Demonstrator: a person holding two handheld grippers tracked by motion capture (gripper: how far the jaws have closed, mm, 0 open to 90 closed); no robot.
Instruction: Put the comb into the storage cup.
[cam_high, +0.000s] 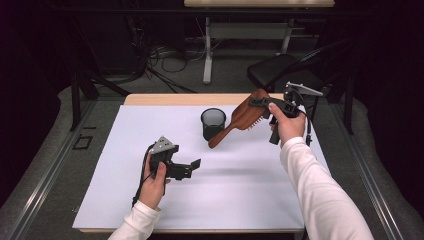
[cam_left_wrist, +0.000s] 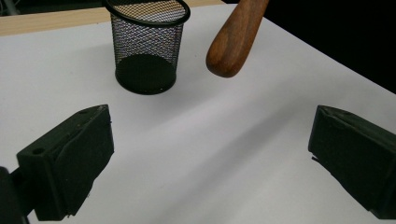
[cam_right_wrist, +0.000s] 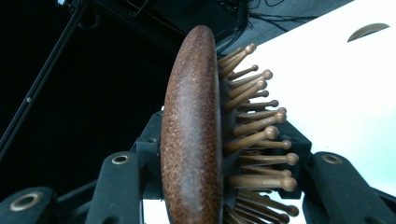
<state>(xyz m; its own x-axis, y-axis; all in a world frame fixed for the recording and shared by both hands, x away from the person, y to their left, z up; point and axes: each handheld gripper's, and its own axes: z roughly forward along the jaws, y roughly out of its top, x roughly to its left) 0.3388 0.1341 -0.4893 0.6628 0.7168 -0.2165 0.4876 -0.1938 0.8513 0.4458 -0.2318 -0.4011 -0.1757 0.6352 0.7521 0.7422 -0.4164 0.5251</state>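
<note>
High view: I'm holding a wooden hairbrush (cam_high: 239, 120) aloft in the right gripper (cam_high: 270, 104), its handle slanting down toward 7 o'clock, just right of the mesh cup (cam_high: 213, 123) on the white table (cam_high: 240, 185). The jaws are pinching the brush head — one on the smooth back, one among the pegs (cam_right_wrist: 254, 130). I'm judging it stiff, light and handle-heavy from this end; the polished back may slip, and the pegs give an uneven seat. A hold nearer the neck would steady it. The left gripper (cam_high: 187, 168) is idling at 7 o'clock, jaws spread wide over bare table. I'm not seeing the contact on the peg side clearly — bristles are masking it.
</note>
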